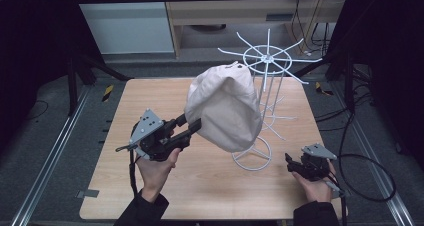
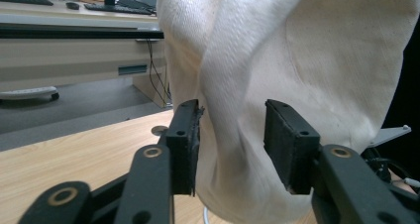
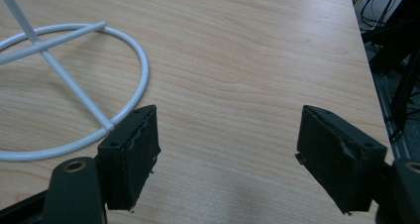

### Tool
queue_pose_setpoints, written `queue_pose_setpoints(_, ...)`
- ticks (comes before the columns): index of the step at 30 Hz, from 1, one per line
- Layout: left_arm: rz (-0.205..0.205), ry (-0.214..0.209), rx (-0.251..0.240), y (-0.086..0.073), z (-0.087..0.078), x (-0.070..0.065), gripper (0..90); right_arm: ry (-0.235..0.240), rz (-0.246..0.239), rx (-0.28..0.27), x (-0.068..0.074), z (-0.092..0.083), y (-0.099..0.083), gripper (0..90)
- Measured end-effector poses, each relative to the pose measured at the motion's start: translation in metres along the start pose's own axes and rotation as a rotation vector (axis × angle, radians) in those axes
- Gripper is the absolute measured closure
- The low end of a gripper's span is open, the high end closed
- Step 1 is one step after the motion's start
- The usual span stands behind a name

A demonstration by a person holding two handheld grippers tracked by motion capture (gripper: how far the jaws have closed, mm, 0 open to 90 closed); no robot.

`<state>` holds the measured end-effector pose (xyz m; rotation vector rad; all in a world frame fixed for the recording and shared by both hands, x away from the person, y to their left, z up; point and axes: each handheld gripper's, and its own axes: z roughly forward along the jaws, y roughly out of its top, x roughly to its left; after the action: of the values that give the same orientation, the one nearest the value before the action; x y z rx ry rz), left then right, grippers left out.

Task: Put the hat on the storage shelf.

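A cream cloth bag hangs over a white wire rack that stands on the wooden table. My left gripper is at the bag's lower left side. In the left gripper view the bag hangs close in front, and the left gripper is open, its jaws straddling a fold of the cloth with the left pad touching it. My right gripper rests low near the table's right front, open and holding nothing, just right of the rack's base ring.
In the right gripper view, the right gripper hovers over bare table, with the base ring to its left and the table edge at the far right. Rack arms spread out above the bag. Dark frame posts flank the table.
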<state>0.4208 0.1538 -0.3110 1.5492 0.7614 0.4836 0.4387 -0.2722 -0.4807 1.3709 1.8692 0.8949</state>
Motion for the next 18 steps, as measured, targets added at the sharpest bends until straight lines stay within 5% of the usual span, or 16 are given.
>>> queue_pose_setpoints(18, 0.045, 0.174, 0.102, -0.036, -0.046, 0.037, 36.7, -0.001, 0.002, 0.001, 0.0, -0.001, -0.001, 24.0)
